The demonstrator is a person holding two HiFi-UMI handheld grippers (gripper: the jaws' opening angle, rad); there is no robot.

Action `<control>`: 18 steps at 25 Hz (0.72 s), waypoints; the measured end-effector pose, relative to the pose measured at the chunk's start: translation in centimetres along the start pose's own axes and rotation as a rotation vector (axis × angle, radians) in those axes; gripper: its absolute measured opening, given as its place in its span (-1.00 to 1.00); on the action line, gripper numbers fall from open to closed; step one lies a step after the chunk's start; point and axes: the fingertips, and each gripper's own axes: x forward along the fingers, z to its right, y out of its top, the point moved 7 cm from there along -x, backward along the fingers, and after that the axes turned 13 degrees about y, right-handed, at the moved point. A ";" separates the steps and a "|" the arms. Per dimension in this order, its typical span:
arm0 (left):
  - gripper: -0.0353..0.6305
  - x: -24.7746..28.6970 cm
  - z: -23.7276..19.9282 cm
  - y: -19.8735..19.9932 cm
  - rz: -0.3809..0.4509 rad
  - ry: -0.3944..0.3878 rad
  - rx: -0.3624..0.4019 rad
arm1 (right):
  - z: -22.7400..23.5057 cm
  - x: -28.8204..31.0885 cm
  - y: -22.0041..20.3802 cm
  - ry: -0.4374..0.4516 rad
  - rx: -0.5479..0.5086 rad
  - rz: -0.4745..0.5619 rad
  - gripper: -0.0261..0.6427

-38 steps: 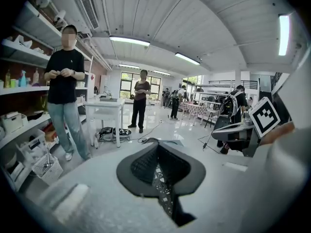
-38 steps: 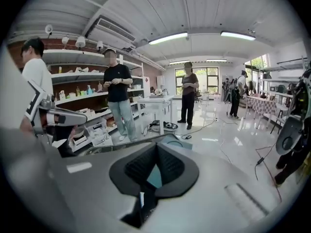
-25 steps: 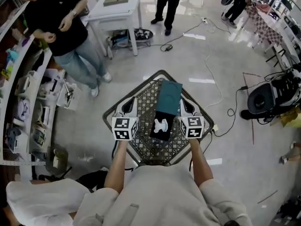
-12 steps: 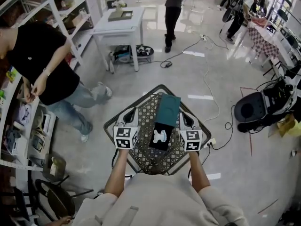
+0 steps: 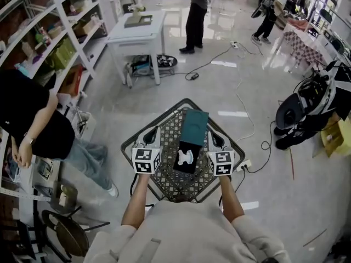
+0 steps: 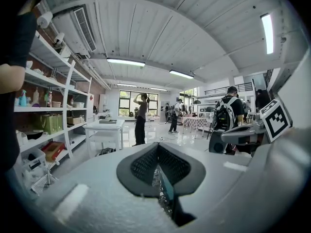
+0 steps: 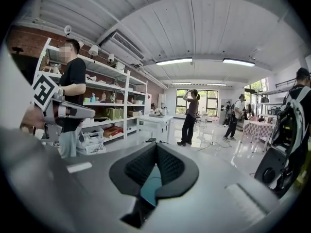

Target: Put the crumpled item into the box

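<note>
A small black box (image 5: 189,166) stands open on a dark lattice table (image 5: 164,126), its teal lid (image 5: 194,126) folded back away from me. The white crumpled item (image 5: 185,156) lies inside the box. My left gripper (image 5: 151,131) is just left of the box and my right gripper (image 5: 213,136) just right of it, both pointing away from me. In the left gripper view the left gripper (image 6: 158,147) has its jaws together with nothing held. The right gripper (image 7: 156,145) is likewise shut and empty. A strip of teal lid (image 7: 151,184) shows beneath its jaws.
A person in black (image 5: 30,127) stands close at the left beside shelving (image 5: 52,43). A white table (image 5: 137,29) stands farther back, with another person (image 5: 196,15) beyond it. Cables (image 5: 241,95) run over the floor, and a black scooter (image 5: 307,111) is parked at the right.
Both grippers keep their places on either side of the box, and the crumpled item stays inside it. The person in black has walked from the far left to the near left.
</note>
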 end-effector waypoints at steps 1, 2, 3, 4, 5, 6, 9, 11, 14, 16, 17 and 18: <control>-0.88 -0.1 0.1 -0.1 -0.002 -0.001 0.002 | -0.1 -0.1 0.0 0.000 -0.001 -0.001 -0.93; -0.88 -0.2 0.1 -0.1 -0.003 -0.003 0.004 | -0.1 -0.2 -0.1 0.000 0.000 -0.003 -0.93; -0.88 -0.2 0.1 -0.2 -0.004 -0.004 0.005 | -0.2 -0.2 -0.2 0.000 0.002 -0.005 -0.93; -0.88 -0.2 0.1 -0.2 -0.005 -0.005 0.004 | -0.2 -0.2 -0.2 0.000 0.004 -0.006 -0.93; -0.88 -0.1 0.1 -0.3 -0.006 -0.005 0.003 | -0.1 -0.1 -0.2 0.001 0.006 -0.006 -0.93; -0.88 -0.1 0.2 -0.3 -0.008 -0.006 0.003 | -0.1 -0.1 -0.2 0.002 0.008 -0.005 -0.93; -0.88 0.0 0.3 -0.3 -0.013 -0.009 0.004 | -0.2 -0.1 -0.2 0.004 0.014 -0.007 -0.93; -0.88 -0.1 0.4 -0.3 -0.016 -0.006 0.004 | -0.3 -0.1 -0.1 0.008 0.015 -0.008 -0.93; -0.88 -0.1 0.4 -0.3 -0.018 -0.003 0.002 | -0.3 -0.1 0.0 0.011 0.014 -0.011 -0.93; -0.88 -0.2 0.3 -0.3 -0.016 -0.001 0.000 | -0.4 0.0 0.1 0.014 0.010 -0.009 -0.93; -0.88 -0.2 0.3 -0.3 -0.016 0.000 0.000 | -0.5 0.1 0.1 0.015 0.008 -0.009 -0.93; -0.88 -0.2 0.2 -0.3 -0.016 0.000 0.000 | -0.6 0.2 0.1 0.015 0.007 -0.010 -0.93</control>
